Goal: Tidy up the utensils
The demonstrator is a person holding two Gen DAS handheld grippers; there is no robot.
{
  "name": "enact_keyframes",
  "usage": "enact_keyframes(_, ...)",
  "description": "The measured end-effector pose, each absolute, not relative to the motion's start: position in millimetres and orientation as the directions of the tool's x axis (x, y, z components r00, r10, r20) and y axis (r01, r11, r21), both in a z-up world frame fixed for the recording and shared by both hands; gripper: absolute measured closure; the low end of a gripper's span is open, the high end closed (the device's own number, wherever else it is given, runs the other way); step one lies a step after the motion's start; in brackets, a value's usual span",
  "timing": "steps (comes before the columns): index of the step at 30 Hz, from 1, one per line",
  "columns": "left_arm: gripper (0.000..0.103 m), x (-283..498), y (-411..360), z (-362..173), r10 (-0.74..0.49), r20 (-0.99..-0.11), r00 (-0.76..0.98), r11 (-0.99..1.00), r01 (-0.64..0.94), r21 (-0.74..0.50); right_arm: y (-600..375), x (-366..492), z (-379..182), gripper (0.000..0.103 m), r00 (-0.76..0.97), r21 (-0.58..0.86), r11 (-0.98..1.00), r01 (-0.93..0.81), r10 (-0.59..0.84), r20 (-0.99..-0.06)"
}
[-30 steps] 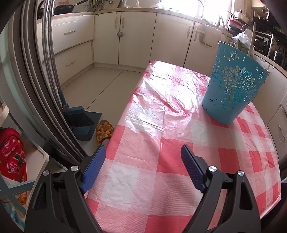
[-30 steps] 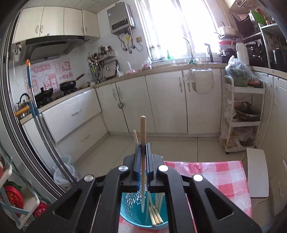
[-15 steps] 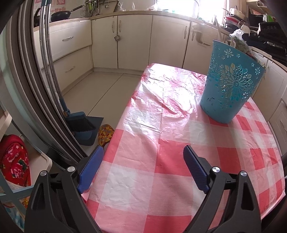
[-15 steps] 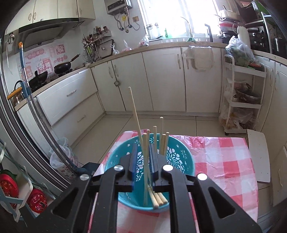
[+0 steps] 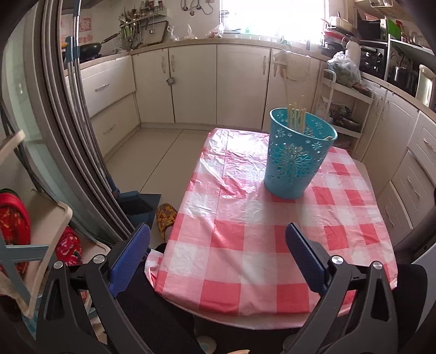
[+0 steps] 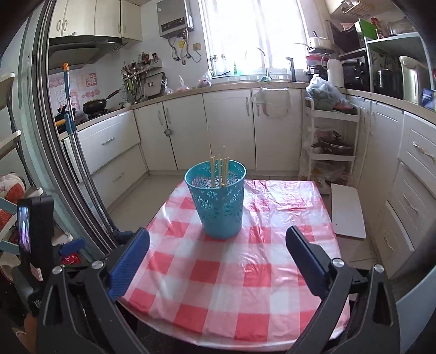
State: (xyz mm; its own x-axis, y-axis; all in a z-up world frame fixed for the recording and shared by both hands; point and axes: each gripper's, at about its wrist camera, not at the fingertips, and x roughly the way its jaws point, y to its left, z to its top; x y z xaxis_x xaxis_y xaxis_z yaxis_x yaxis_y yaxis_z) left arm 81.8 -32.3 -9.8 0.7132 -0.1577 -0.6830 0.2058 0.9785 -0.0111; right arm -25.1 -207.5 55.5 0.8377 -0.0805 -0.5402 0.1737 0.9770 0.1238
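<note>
Over the table (image 6: 218, 272), both grippers' jaws gape wide (holding nothing).

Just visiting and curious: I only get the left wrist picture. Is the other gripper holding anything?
Observer: No. The right gripper is open and empty, and it faces the basket.
Operator: What is off to its left?
Observer: A small lit screen on a black upright holder.
Operator: Anything up high that I cannot see?
Observer: A grey water heater, mounted high at the back.
</note>
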Motion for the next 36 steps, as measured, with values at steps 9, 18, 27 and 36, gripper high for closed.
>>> enact_keyframes(9, 0.008, 16.9, -21.2, 44.4, -0.139, -0.663, 0.735, 0.98, 0.197, 0.013, -186.1, -93.4, 66.8, 0.007, 0.822, 0.162, 0.963, 0.214, -0.088, -0.563)
enact_keyframes(18, 0.008, -35.3, -11.7, 66.1, -0.106, -0.624, 0.774, 0.977, 0.197, 0.079, -169.9, -129.1, 76.8, 0.007, 0.853, 0.139, 0.962, 0.236, -0.136, -0.503)
enact_keyframes(27, 0.008, -47.8, -8.0, 75.6, -0.115, -0.602, 0.79, 0.976, 0.203, 0.079, -165.7, -136.0, 77.5, 0.007, 0.864, 0.145, 0.965, 0.218, -0.122, -0.489)
enact_keyframes(36, 0.008, -55.6, -6.3, 76.9, -0.101, -0.547, 0.831, 0.98, 0.177, 0.088, -166.5, -134.8, 72.2, 0.007, 0.854, 0.152, 0.964, 0.219, -0.114, -0.508)
